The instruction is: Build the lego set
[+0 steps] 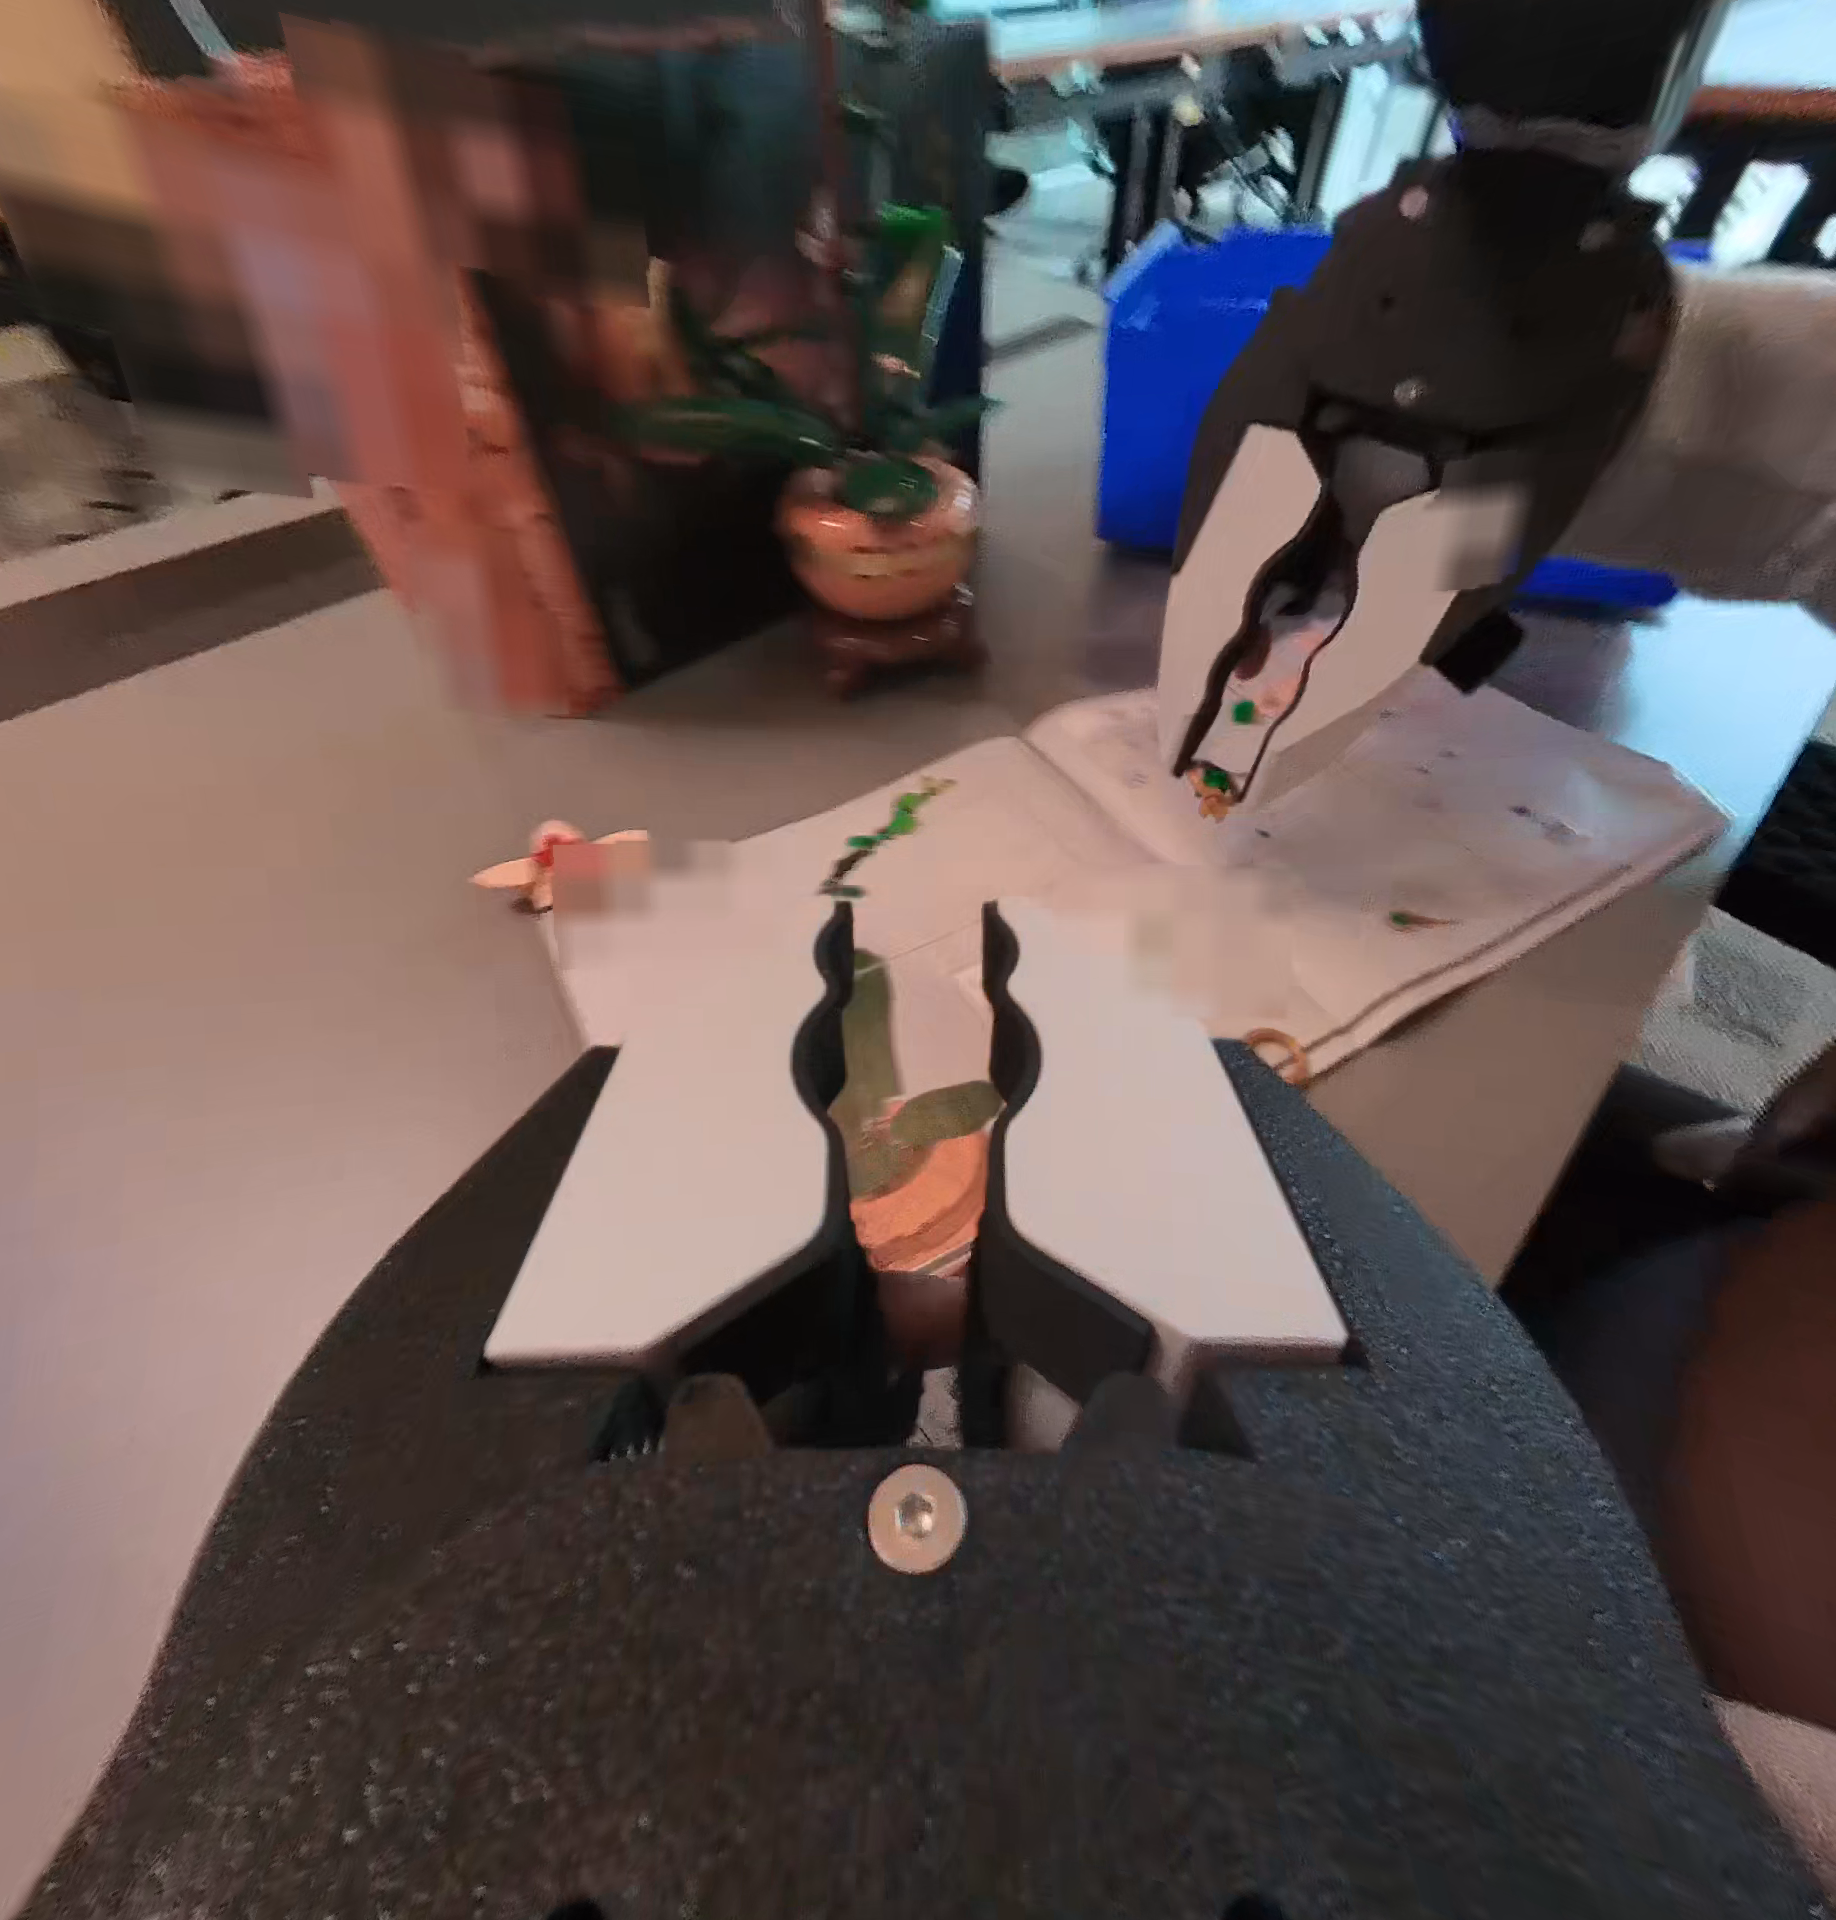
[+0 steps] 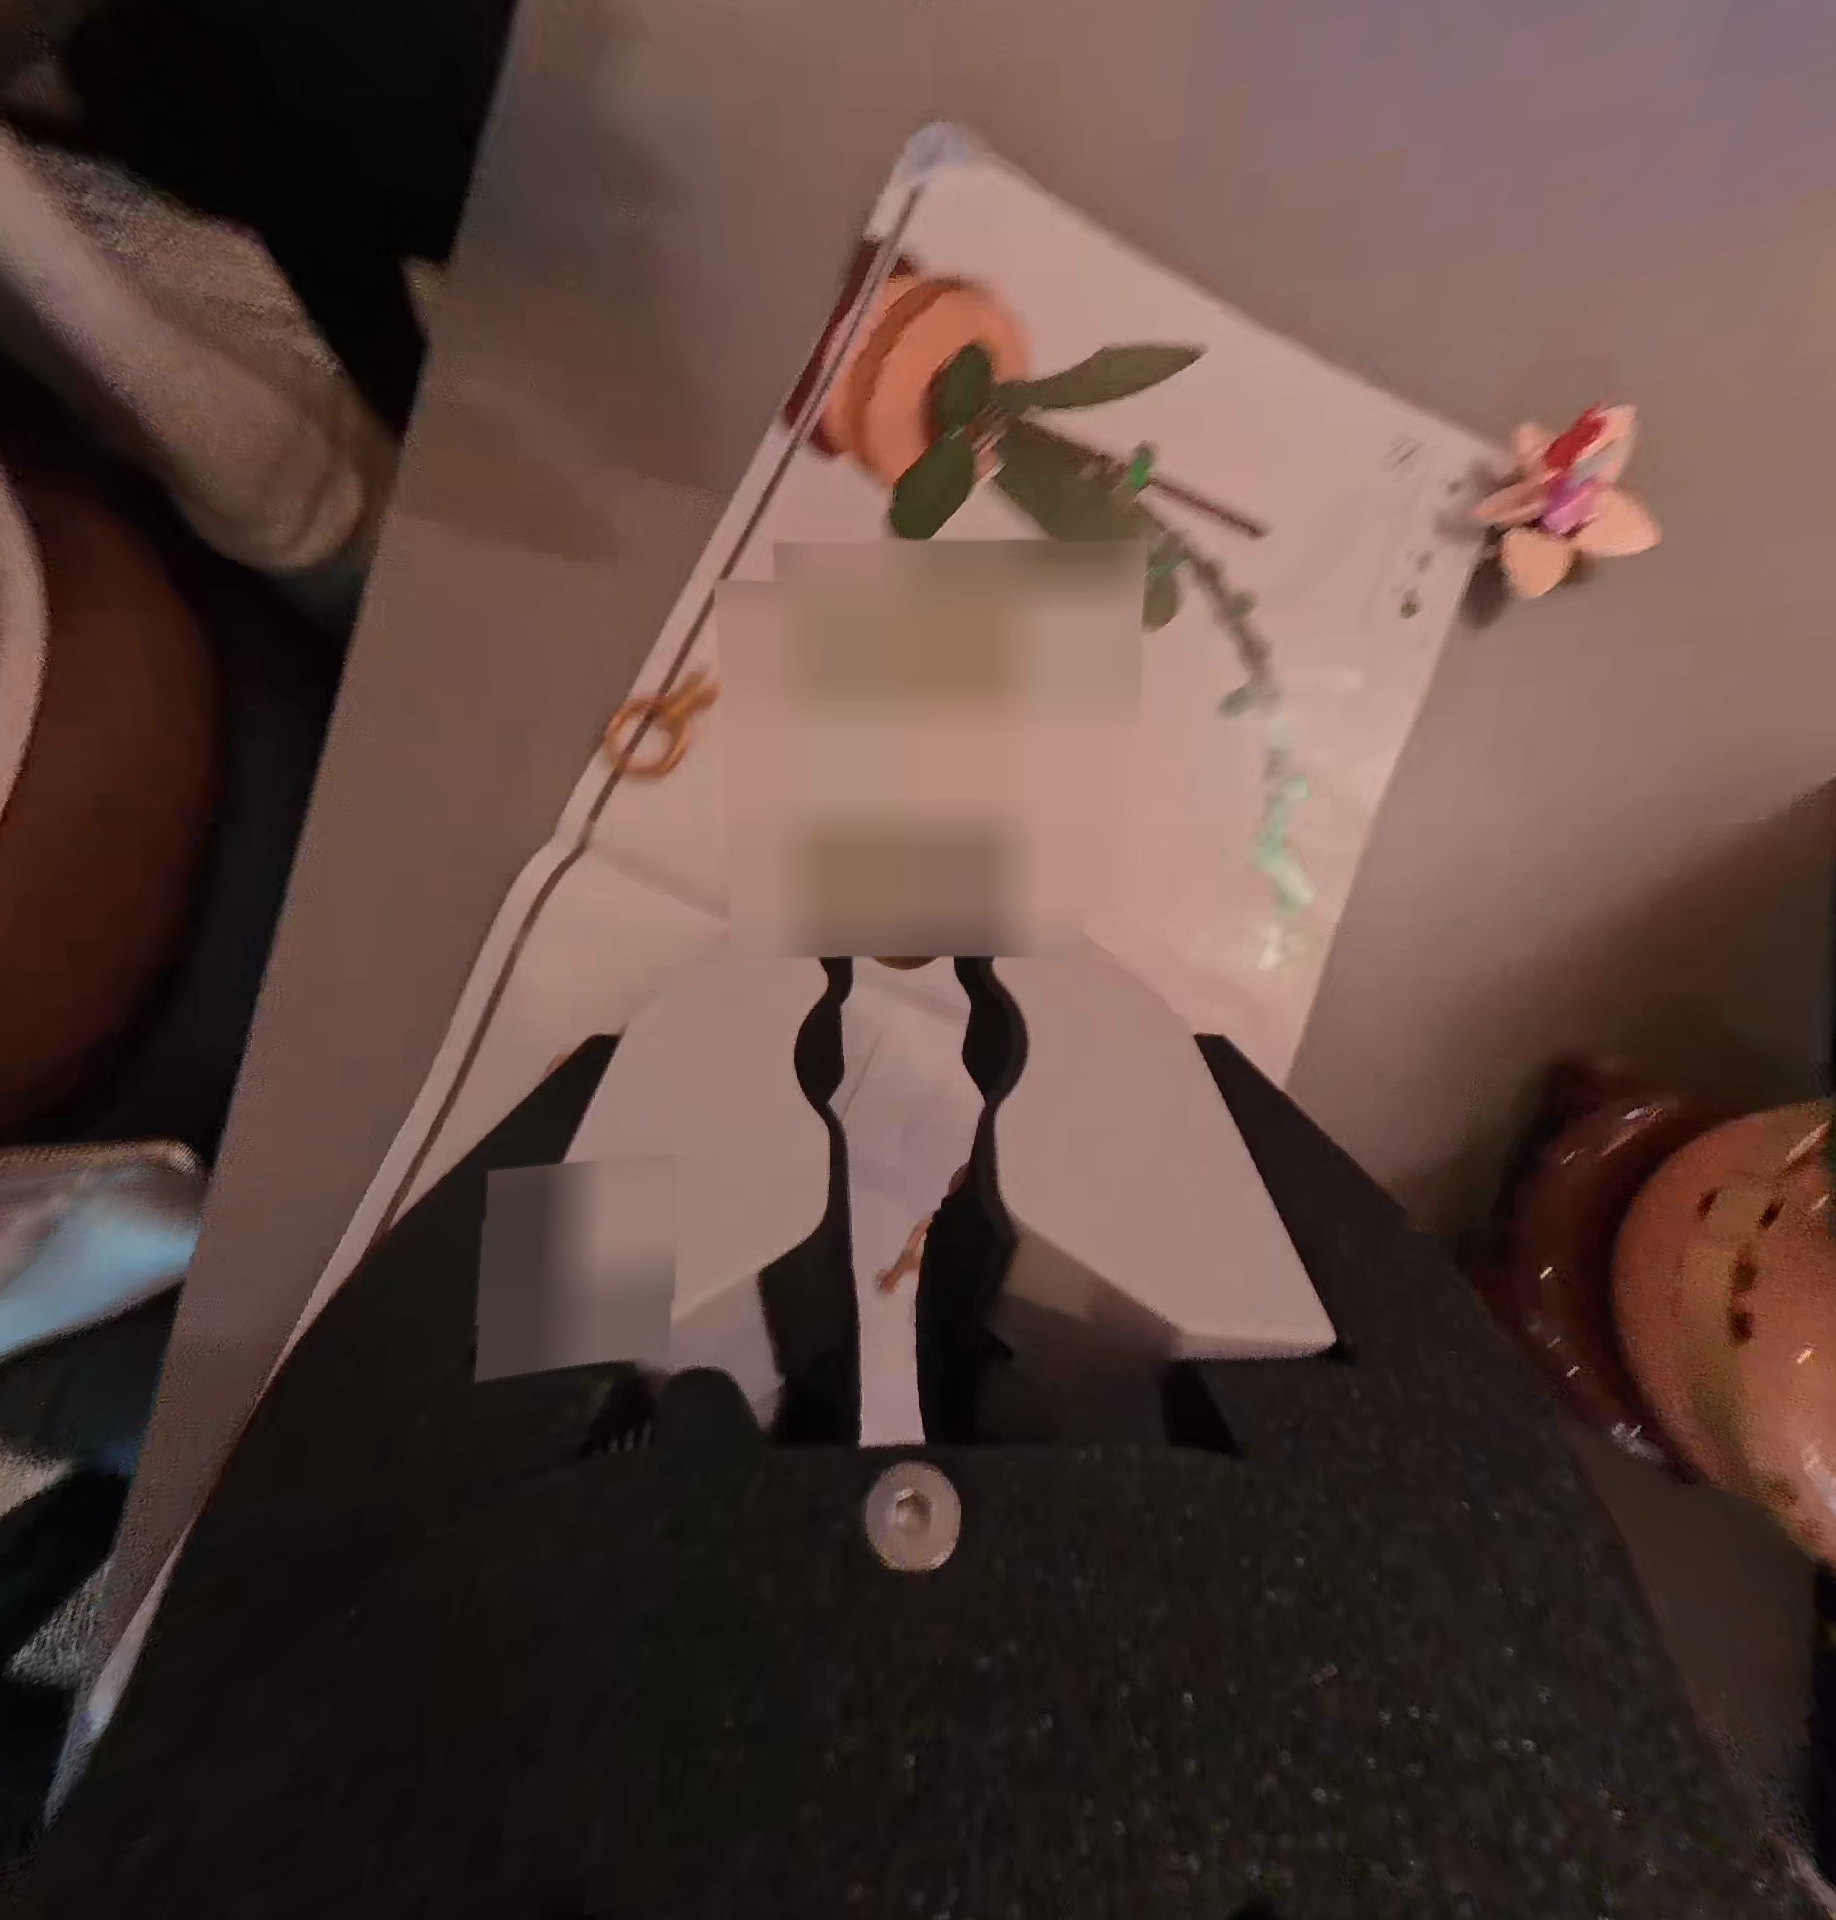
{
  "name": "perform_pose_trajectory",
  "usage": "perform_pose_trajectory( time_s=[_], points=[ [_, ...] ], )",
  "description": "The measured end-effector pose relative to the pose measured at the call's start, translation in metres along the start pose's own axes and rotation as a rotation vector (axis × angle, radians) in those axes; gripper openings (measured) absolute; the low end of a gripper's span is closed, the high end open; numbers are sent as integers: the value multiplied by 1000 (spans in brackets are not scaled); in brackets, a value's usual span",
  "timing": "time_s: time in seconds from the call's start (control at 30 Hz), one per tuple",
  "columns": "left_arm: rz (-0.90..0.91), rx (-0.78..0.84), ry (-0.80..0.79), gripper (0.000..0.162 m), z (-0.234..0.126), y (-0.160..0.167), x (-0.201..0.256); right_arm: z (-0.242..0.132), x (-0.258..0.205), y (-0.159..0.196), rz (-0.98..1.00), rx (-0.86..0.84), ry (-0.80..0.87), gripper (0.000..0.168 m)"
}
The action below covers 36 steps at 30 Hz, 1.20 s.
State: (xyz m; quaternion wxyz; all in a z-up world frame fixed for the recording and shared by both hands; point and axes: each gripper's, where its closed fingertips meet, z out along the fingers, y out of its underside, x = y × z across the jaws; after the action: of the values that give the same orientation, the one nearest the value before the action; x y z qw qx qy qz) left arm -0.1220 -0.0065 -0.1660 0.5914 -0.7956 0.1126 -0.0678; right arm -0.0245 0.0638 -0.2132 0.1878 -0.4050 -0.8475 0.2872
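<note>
An open instruction booklet lies on the grey table, with a pot-and-stem picture on its page. My left gripper is open and empty, low over that picture. My right gripper hangs over the booklet's far page, shut on a small green and gold piece. In the right wrist view that gripper has its tips close together, and a blur patch mostly hides the piece. A white lego flower lies off the booklet's corner; it also shows in the right wrist view.
The built lego pot plant stands at the back on a dark stand, in front of the set's box. The pot is close on the right of my right gripper. A gold ring piece lies at the booklet's edge. A blue bin stands behind.
</note>
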Motion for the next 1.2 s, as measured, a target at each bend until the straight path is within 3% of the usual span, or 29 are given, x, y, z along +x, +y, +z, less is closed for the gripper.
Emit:
perform_pose_trajectory(
  time_s=[0.23, 0.3, 0.43, 0.5, 0.57, 0.63, 0.67, 0.8, 0.83, 0.97, 1.07, 1.2],
  points=[
    [-111, 83, 27, 35, -20, 11, -3, 53, 29, 3, 92, -164, -8, 21],
    [-152, 109, 45, 42, -22, 11, -3, 53, 32, -1, 106, -133, 2, 41],
    [-113, 192, 51, 46, -25, 3, -4, 32, 42, -8, 124, -24, 128, 53],
    [-52, 191, 63, 50, -23, 1, 1, 4, 47, -37, 135, 247, 226, 52],
    [2, 157, 93, 57, -19, 2, 11, -49, 40, -73, 152, 664, 297, 50],
    [26, 130, 152, 70, -12, 3, 26, -105, 23, -89, 198, 1023, 303, 67],
    [31, 113, 193, 72, -9, 4, 35, -120, 15, -89, 234, 1106, 284, 77],
    [165, -39, 338, 56, 8, 27, 77, -112, -17, -68, 264, 949, 321, 114],
    [218, -99, 355, 51, 12, 37, 84, -108, -27, -63, 219, 901, 352, 115],
    [417, -281, 375, 43, 26, 66, 85, -106, -53, -47, 260, 831, 381, 107],
    [526, -311, 488, 33, 28, 65, 87, -104, -67, -32, 334, 811, 332, 71],
    [627, -368, 620, 29, 35, 64, 87, -100, -77, -17, 338, 785, 338, 67]
  ],
)
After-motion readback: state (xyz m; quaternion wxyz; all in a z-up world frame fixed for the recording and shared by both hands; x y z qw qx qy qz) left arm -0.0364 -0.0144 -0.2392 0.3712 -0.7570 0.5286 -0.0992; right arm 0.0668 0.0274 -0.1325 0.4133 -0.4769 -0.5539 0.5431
